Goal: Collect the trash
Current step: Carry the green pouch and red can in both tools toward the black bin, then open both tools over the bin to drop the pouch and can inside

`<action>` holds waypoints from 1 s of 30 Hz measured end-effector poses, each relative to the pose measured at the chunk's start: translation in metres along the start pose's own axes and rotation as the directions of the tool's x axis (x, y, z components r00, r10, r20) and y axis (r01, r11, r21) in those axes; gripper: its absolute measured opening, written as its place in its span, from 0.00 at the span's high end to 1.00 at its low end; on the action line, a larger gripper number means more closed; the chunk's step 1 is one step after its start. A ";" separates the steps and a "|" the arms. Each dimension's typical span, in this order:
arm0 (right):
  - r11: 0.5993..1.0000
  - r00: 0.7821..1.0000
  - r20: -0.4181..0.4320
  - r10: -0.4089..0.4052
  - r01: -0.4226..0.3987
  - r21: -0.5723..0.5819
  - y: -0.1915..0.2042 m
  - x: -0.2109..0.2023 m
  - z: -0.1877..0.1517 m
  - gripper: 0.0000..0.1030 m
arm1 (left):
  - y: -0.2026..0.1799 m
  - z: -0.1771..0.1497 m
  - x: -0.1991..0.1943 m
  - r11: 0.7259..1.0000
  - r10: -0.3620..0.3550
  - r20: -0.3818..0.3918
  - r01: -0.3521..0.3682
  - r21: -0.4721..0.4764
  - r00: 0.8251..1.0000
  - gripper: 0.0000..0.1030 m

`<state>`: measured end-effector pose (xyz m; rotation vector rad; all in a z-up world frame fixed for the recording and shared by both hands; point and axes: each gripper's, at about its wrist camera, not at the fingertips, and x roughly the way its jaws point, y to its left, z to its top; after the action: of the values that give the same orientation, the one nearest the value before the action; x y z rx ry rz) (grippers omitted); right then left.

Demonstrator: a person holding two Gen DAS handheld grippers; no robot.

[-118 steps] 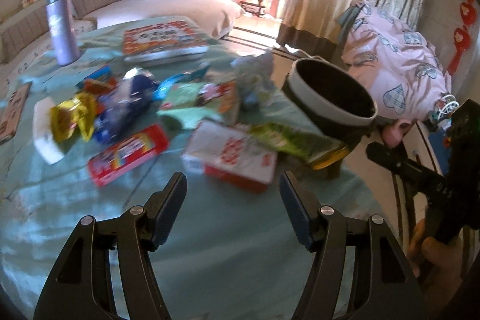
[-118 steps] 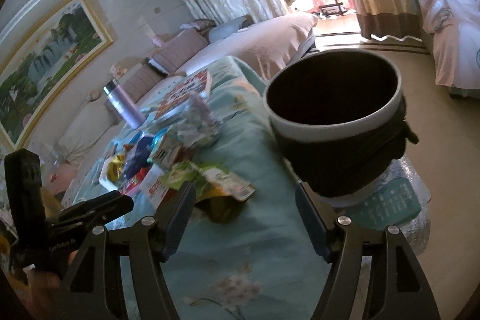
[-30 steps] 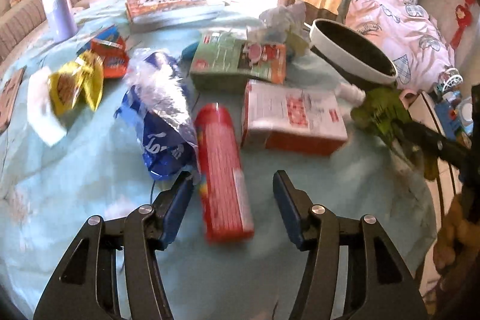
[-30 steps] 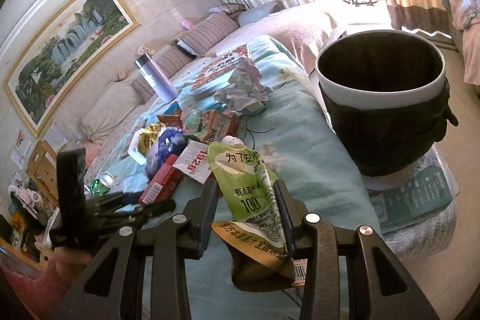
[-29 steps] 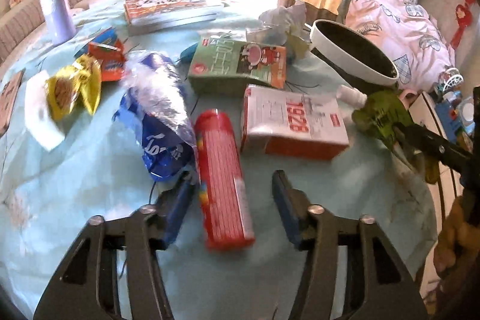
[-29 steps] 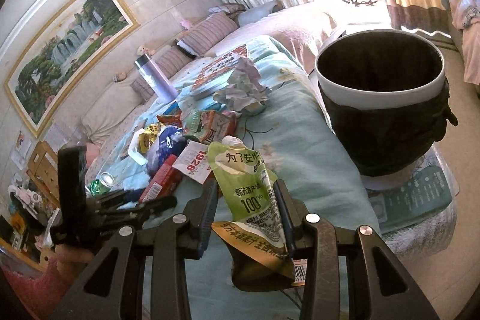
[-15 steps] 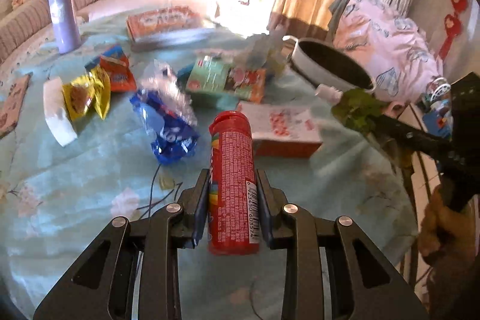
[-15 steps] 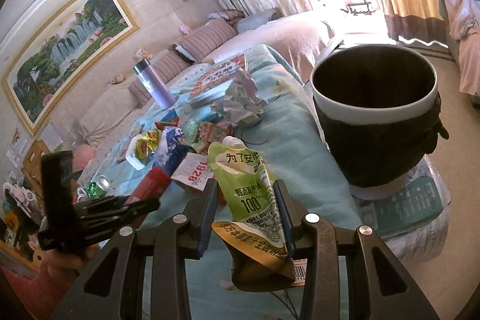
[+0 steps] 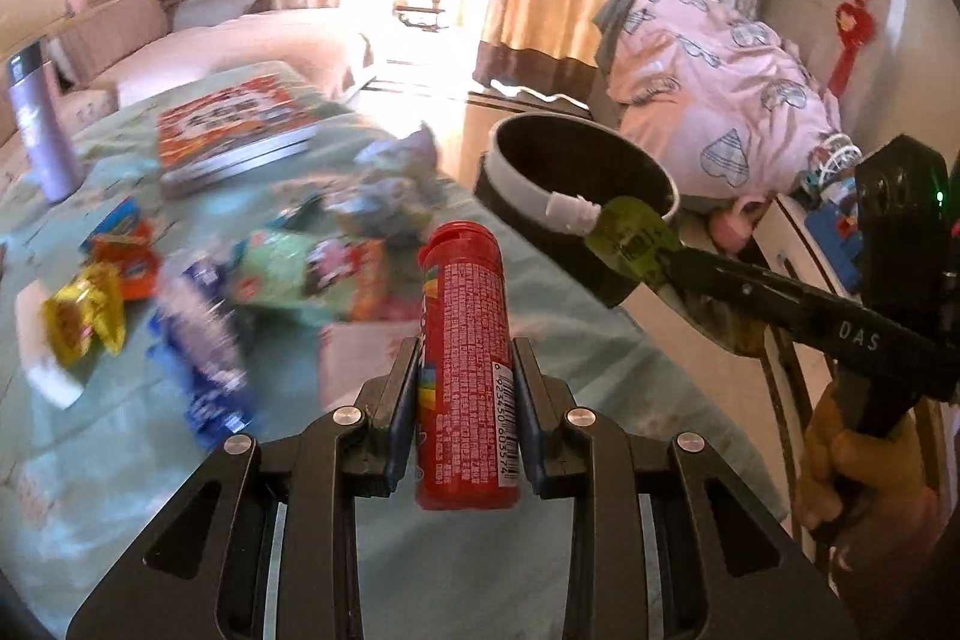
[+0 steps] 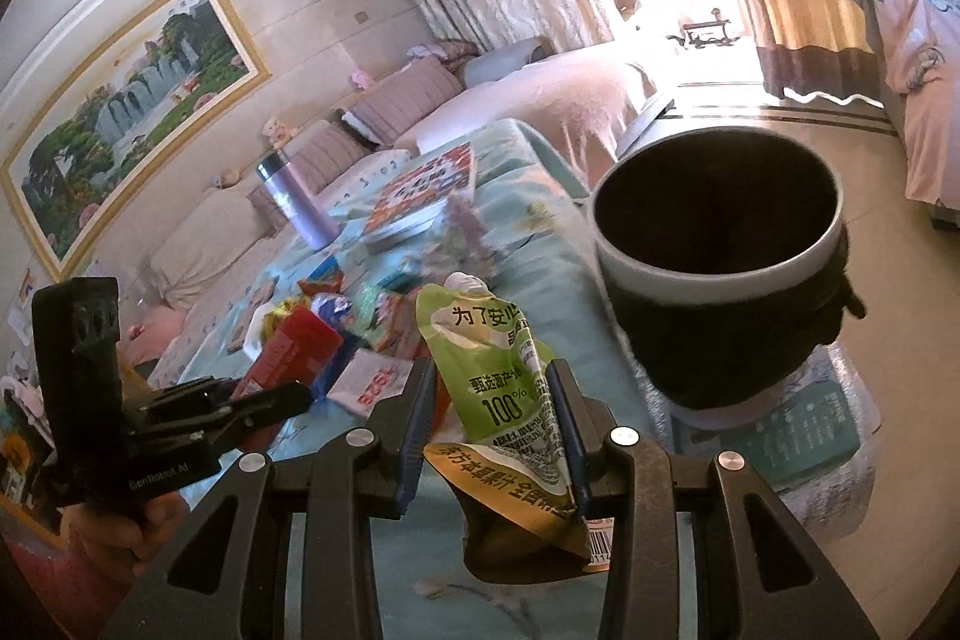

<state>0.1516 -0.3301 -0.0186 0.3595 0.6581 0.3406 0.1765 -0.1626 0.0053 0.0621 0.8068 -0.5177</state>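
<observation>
Tablecloth [image 9: 120, 460] | red tube [image 9: 465, 364] lengthwise in left gripper [image 9: 463, 394] (cap forward)

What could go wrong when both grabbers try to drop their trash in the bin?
The red tube is pinched only near its lower end by the left gripper, so it might tip or slide out on the way. The green pouch in the right gripper is floppy and could catch on the trash bin rim. Both grippers heading for one opening might also bump.
</observation>
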 end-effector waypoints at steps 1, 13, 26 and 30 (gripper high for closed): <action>1.000 1.000 0.004 -0.007 0.007 0.005 -0.005 -0.001 0.003 0.63 | -0.004 0.003 0.004 1.000 -0.005 -0.003 0.005 0.007 1.000 0.74; 0.994 0.995 0.025 -0.099 0.097 0.053 -0.062 -0.002 0.053 0.63 | -0.051 0.057 0.053 0.995 -0.060 -0.022 0.062 0.080 0.998 0.74; 0.986 0.989 -0.018 -0.149 0.150 0.074 -0.099 0.023 0.083 0.63 | -0.071 0.097 0.105 0.994 -0.056 -0.082 0.063 0.087 0.995 0.74; 0.983 0.986 -0.039 -0.160 0.162 0.081 -0.108 0.030 0.088 0.63 | -0.071 0.104 0.119 0.995 -0.055 -0.108 0.064 0.074 0.993 0.74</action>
<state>0.2512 -0.4321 -0.0161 0.3790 0.7300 0.1652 0.2821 -0.2998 0.0041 0.1382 0.8942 -0.6059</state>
